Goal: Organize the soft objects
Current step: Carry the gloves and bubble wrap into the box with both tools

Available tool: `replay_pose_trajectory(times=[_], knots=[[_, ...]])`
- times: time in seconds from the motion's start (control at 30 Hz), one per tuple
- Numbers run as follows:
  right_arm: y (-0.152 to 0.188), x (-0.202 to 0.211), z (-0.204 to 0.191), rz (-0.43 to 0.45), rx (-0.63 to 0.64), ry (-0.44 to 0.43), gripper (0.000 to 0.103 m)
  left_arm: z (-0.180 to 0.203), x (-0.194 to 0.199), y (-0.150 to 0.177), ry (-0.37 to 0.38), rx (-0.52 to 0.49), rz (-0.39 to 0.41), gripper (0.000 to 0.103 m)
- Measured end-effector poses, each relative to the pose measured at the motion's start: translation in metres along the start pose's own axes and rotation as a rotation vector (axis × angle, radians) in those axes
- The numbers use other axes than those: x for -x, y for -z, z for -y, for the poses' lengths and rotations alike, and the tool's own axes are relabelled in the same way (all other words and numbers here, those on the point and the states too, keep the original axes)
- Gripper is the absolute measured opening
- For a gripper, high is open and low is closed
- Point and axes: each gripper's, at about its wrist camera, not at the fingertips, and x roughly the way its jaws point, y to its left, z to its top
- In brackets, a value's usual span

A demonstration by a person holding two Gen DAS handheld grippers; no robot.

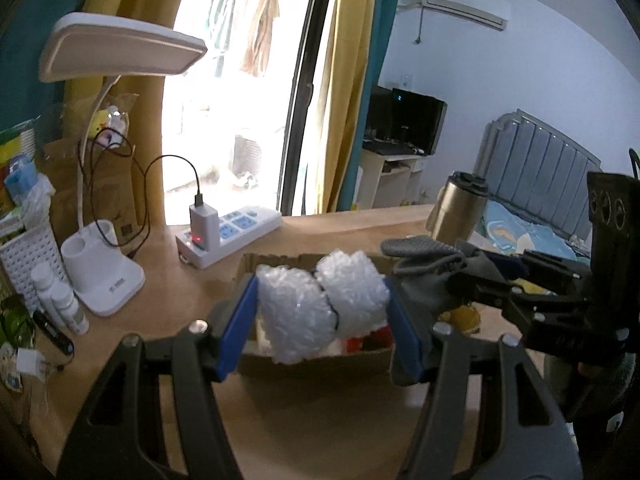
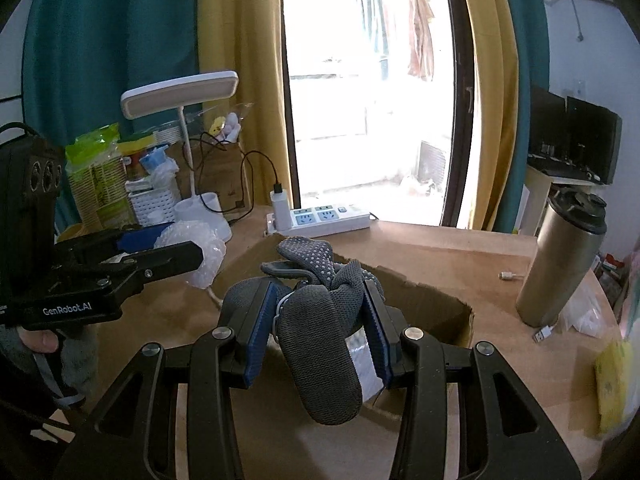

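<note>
My left gripper (image 1: 322, 308) is shut on a white wad of bubble wrap (image 1: 320, 304) and holds it over the near part of an open cardboard box (image 1: 316, 364). The wad also shows in the right wrist view (image 2: 200, 248), held by the left gripper (image 2: 168, 250). My right gripper (image 2: 320, 316) is shut on a grey mesh slipper (image 2: 320, 344) with a dotted sole, held above the box (image 2: 436, 304). In the left wrist view the slipper (image 1: 424, 260) and right gripper (image 1: 460, 276) hang over the box's right side. Red, white and yellow items lie inside the box.
On the wooden table (image 1: 200, 292) stand a white desk lamp (image 1: 104, 264), a power strip with charger (image 1: 224, 232), a white basket (image 1: 28, 256) with bottles, and a steel thermos (image 2: 560, 256). A yellow sponge (image 2: 612, 384) lies at the right edge.
</note>
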Motion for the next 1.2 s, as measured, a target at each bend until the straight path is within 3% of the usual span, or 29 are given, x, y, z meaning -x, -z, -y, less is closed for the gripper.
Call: replay_pose_trajectory(times=[0.67, 1.03, 1.2], knots=[[-0.011, -0.068, 0.020, -0.076, -0.035, 0.008, 0.046, -0.020, -0.073, -0.011, 0.021, -0.001, -0.079, 0.064], [0.002, -0.107, 0.029, -0.180, -0.076, 0.014, 0.046, -0.036, -0.111, -0.004, 0.037, 0.002, -0.157, 0.065], [0.013, -0.119, 0.031, -0.238, -0.075, 0.009, 0.046, -0.035, -0.131, 0.005, 0.040, -0.013, -0.246, 0.065]])
